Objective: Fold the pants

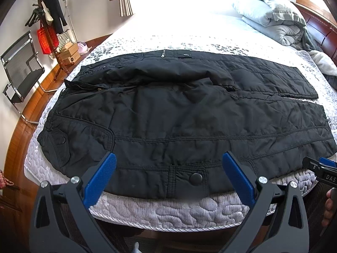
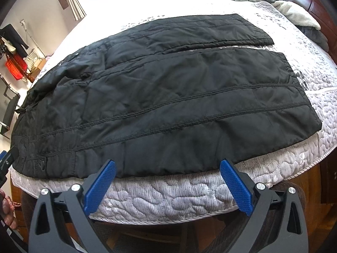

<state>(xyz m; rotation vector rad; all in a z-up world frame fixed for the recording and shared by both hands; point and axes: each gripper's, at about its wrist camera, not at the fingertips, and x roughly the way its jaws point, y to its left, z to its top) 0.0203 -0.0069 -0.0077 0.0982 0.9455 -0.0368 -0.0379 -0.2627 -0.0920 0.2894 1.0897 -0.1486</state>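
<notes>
Black quilted pants [image 1: 179, 113] lie spread flat across the bed, waist to the left, both legs running right side by side with a thin gap between them. They also show in the right wrist view [image 2: 168, 97]. My left gripper [image 1: 168, 158] is open and empty, just above the near edge of the pants by a snap pocket flap [image 1: 195, 179]. My right gripper [image 2: 168, 166] is open and empty, at the near edge of the front leg. The right gripper also shows at the left wrist view's right edge [image 1: 320, 166].
The bed [image 1: 168, 210] has a grey quilted mattress cover with its near edge just below the grippers. Folded grey bedding [image 1: 273, 19] lies at the far right by the wooden headboard [image 1: 320, 27]. A chair [image 1: 19, 67], coat rack [image 1: 46, 19] and boxes [image 1: 69, 52] stand left.
</notes>
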